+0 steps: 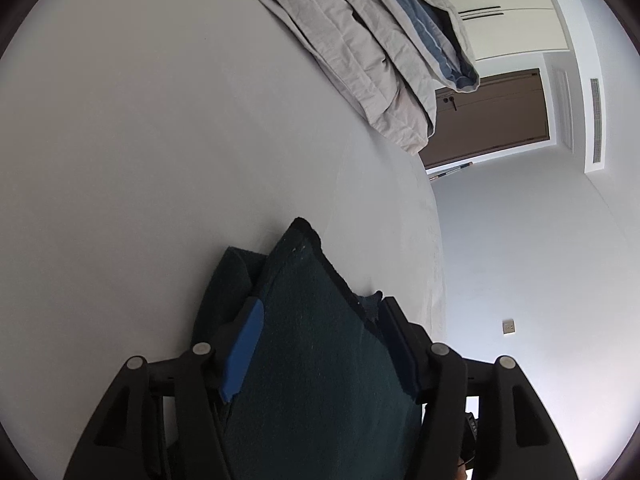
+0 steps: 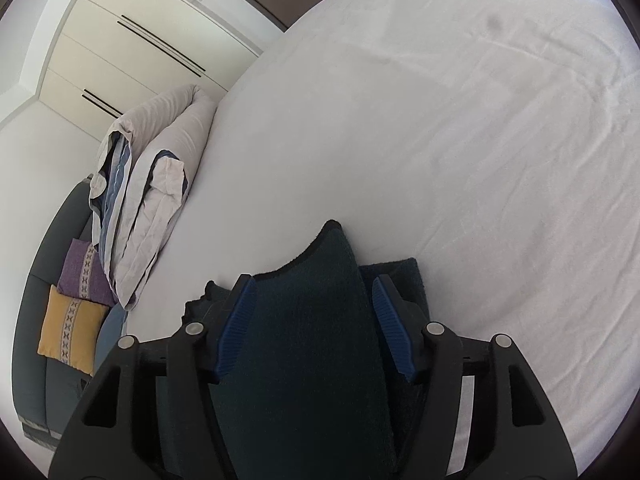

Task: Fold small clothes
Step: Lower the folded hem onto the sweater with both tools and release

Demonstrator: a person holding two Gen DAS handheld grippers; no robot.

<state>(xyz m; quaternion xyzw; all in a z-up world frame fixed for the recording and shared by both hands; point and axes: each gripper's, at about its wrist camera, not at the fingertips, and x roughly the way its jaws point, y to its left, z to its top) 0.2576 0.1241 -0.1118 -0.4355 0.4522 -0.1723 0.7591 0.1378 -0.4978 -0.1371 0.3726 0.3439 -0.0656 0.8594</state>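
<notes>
The dark green garment runs off the bottom edge in both wrist views; its full shape and kind cannot be told. In the left wrist view the right pad of the left gripper is covered by the cloth's edge, so contact there is unclear. The folded duvet is cut by the top edge. In the right wrist view the sofa is cut off at the lens rim, and a blue cushion lies mostly hidden behind the bed.

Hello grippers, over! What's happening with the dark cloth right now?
Left gripper, right gripper: open, dark cloth lying between the jaws. Cloth folded over on white bed. Nothing in the way.
</notes>
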